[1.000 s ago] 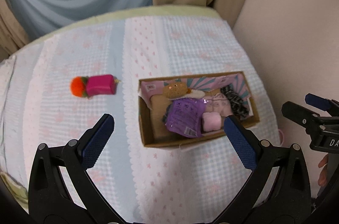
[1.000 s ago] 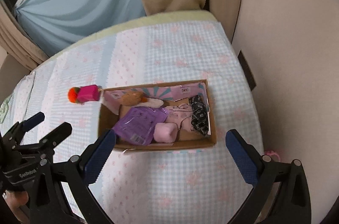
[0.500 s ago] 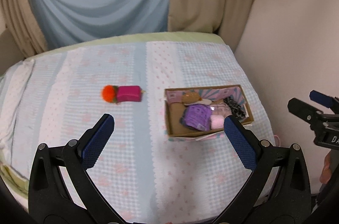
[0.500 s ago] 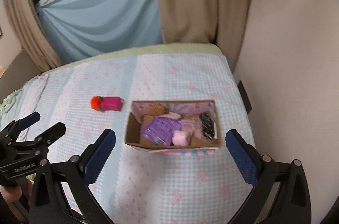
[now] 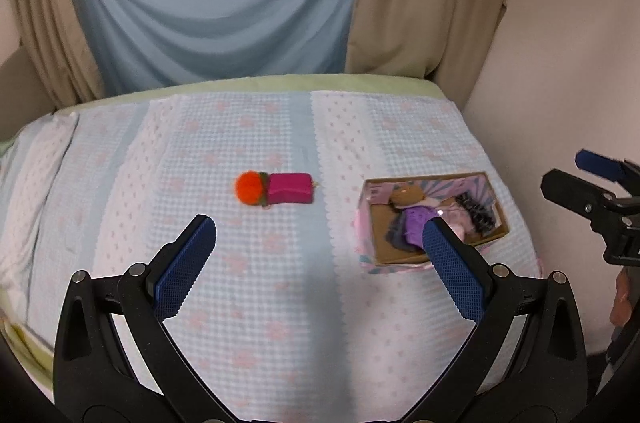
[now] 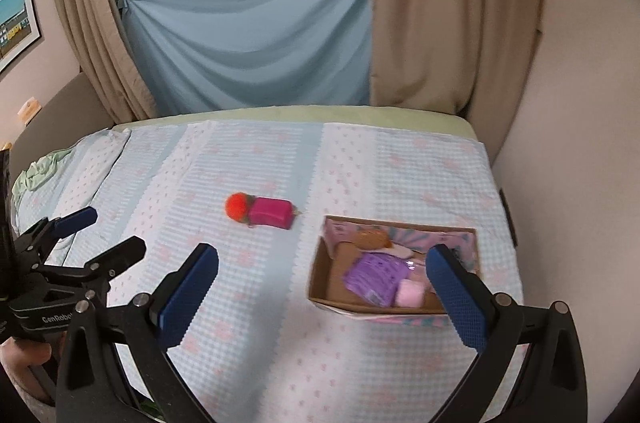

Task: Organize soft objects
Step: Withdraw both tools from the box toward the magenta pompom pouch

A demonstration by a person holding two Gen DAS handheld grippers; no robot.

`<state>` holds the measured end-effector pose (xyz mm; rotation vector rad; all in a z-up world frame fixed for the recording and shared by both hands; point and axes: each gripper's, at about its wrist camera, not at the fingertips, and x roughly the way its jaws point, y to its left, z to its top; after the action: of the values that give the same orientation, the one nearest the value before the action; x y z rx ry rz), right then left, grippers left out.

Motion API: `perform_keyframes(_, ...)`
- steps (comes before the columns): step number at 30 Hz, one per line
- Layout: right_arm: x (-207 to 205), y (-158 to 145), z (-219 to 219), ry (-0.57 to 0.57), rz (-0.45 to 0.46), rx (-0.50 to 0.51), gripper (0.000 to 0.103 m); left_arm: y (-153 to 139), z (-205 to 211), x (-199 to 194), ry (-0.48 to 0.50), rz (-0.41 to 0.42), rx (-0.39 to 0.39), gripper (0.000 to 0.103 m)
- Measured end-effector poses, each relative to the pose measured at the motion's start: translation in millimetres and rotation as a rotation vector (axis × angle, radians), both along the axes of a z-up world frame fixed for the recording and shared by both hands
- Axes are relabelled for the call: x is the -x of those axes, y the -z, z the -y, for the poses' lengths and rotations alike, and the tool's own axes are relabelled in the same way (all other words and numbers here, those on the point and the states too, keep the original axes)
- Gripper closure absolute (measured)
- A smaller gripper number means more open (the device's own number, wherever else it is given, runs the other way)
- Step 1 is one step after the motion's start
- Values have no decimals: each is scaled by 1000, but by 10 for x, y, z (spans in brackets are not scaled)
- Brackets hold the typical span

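A soft toy with a magenta body and orange pom-pom head (image 5: pixel 276 188) lies alone on the bed's middle; it also shows in the right wrist view (image 6: pixel 260 210). A cardboard box (image 5: pixel 496 207) to its right holds several soft things, among them a purple pouch (image 6: pixel 374 277), a brown plush (image 6: pixel 374 238) and a pink block (image 6: pixel 410 293). The box also shows in the right wrist view (image 6: pixel 320 277). My left gripper (image 5: pixel 320 239) is open and empty, well back above the near bed. My right gripper (image 6: pixel 322 269) is open and empty, also held back.
The bed has a pale blue and white quilt (image 5: pixel 248 127) with a green sheet edge at the far side. A blue cloth (image 6: pixel 256 35) and beige curtains (image 6: pixel 452 3) hang behind. A wall (image 5: pixel 560 63) runs along the bed's right side, close to the box.
Both grippers have pulled back and up from the box, so the bed, the toy and the box look smaller and farther. Nothing on the bed has moved.
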<state>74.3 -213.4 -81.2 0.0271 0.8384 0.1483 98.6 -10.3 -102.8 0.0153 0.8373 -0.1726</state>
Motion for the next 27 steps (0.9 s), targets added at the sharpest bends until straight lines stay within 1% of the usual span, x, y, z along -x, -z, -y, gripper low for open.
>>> perform_keyframes(2,-101,64,-188,-9,-8,-6,0,56,-215,-130,19,-8,-12,0)
perform_keyframes(7,-399,236,-610,-10,-37,-16,0,203,-697,-459,68,-30,3,0)
perform_keyframes(12,-721,470,-933,-14,-67,-33,0,494,-1054,-901,133,-50,-22,0)
perform_keyframes(15,-940,631,-1091,-34,-92,-39,0,687,-1195,-1155,163,-61,-20,0)
perform_keyframes(19,-1221,850,-1237,-82,-101,-7,0,947,-1281,-1454,199,-83,-9,0)
perform_keyframes(22,-1468,1047,-1343,-151,-102,44,0,1222,-1300,-1705,228,-109,-5,0)
perform_keyframes(27,-1927,1511,-1435,-291,-120,110,0,1671,-1258,-2084,255,-140,-7,0)
